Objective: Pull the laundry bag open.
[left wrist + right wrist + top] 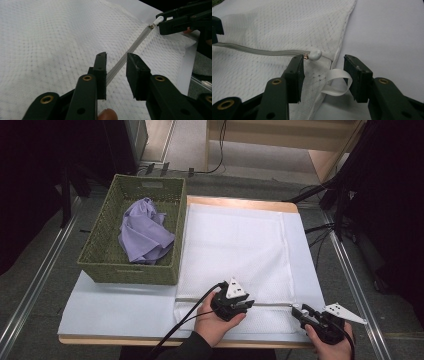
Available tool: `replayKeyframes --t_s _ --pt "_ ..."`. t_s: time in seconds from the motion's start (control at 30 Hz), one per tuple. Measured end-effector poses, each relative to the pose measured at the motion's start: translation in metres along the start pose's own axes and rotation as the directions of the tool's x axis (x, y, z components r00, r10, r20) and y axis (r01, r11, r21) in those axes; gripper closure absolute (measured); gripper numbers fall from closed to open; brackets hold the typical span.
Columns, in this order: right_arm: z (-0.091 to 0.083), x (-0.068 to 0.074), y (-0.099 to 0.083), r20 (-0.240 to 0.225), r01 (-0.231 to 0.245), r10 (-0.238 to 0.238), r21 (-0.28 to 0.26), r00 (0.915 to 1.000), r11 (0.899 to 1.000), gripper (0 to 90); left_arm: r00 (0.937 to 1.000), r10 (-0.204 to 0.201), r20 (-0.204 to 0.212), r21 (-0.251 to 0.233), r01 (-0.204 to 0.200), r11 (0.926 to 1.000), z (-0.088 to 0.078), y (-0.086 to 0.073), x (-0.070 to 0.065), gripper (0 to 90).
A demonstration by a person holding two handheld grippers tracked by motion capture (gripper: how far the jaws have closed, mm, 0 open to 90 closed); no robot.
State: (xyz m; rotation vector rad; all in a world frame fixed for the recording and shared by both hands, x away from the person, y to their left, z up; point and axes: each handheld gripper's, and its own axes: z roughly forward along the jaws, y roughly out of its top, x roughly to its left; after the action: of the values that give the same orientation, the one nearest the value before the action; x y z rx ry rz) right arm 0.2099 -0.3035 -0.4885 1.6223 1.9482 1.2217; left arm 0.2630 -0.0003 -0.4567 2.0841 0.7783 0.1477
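Note:
A white mesh zip bag (235, 245) lies flat on the table. Its grey zipper (270, 304) runs along the near edge. My left gripper (245, 306) hovers over the zipper near the middle. In the left gripper view its jaws stand apart, the zipper tape (135, 46) passes between them, and the left gripper (116, 58) is open. My right gripper (298, 311) sits at the bag's right corner. In the right gripper view the right gripper (323, 60) is open. The white zipper pull (315, 54) lies just past its fingertips and a white ribbon loop (337, 82) lies between the jaws, untouched.
A green woven basket (100, 265) stands at the back left with a crumpled lilac cloth (145, 232) inside. The bag rests on a pale sheet (115, 310) over the wooden tabletop. Dark stands and cables line the right side.

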Motion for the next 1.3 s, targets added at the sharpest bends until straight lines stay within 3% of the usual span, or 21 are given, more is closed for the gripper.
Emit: replayKeyframes --t_s 0.37,0.57,0.83,0.93,1.07,1.3 --pt "-0.001 0.003 -0.006 -0.010 -0.025 0.025 0.023 0.9996 0.999 52.4 0.9996 0.001 0.028 0.001 -0.001 1.0000 0.011 0.007 -0.005 72.9" --pt "0.002 0.012 -0.007 0.017 -0.007 0.007 0.029 0.9998 1.000 55.9 0.9994 0.008 0.035 -0.004 -0.008 1.0000 0.014 0.014 -0.009 73.0" --pt "0.002 0.013 -0.008 0.067 -0.024 0.023 0.022 0.9975 0.999 67.3 0.9986 0.014 0.050 -0.003 -0.014 0.9999 0.023 0.022 -0.013 72.1" --pt "0.002 0.013 -0.008 0.085 -0.015 0.013 0.023 0.9963 1.000 78.3 0.9982 0.012 0.058 -0.005 -0.012 0.9999 0.026 0.025 -0.015 71.4" --pt "0.001 0.010 -0.007 0.036 -0.044 0.044 0.017 0.9984 0.999 89.8 0.9980 0.004 0.064 -0.011 -0.003 0.9999 0.029 0.027 -0.016 67.9" --pt "-0.004 0.021 0.000 0.029 0.018 -0.016 -0.052 0.9994 0.998 90.0 0.9972 -0.005 0.075 -0.036 0.007 0.9993 0.030 0.029 -0.016 66.1"
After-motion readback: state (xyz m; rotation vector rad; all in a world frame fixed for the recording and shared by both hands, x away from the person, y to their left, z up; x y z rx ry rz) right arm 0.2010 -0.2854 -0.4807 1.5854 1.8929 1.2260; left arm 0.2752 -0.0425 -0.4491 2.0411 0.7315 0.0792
